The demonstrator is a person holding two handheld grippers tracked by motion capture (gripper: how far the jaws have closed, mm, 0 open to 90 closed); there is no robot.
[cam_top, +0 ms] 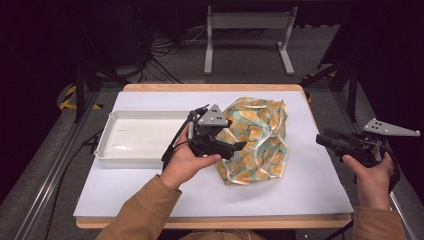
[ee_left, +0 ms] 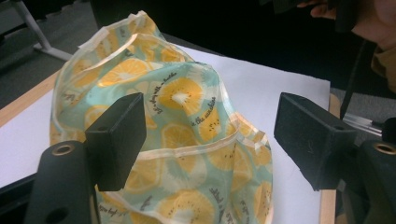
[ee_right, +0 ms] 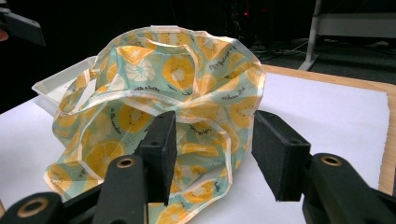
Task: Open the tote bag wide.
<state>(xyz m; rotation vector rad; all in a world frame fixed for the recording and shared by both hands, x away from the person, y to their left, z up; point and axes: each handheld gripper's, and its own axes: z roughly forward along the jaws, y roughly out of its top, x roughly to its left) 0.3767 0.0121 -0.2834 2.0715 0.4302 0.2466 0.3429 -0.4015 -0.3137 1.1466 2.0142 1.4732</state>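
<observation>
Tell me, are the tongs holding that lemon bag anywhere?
No, nothing is held. The left tongs are open right beside the crumpled bag, and the right tongs are open, off to its side.

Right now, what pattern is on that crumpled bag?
Orange slices on pale teal bag; best in the right gripper view.

Printed lettering, one item. Bearer: crumpled translucent bag (ee_left: 187, 135) with orange-slice pattern, lying on the white table cover. Small dark cursive script runs in short curved lines between the fruit slices, repeated across the surface. In the left gripper view one line beside a slice appears to read "the sunshine"; the neighbouring lines there are too small and bent to make out. In the right gripper view the same script (ee_right: 140, 87) is illegible.
</observation>
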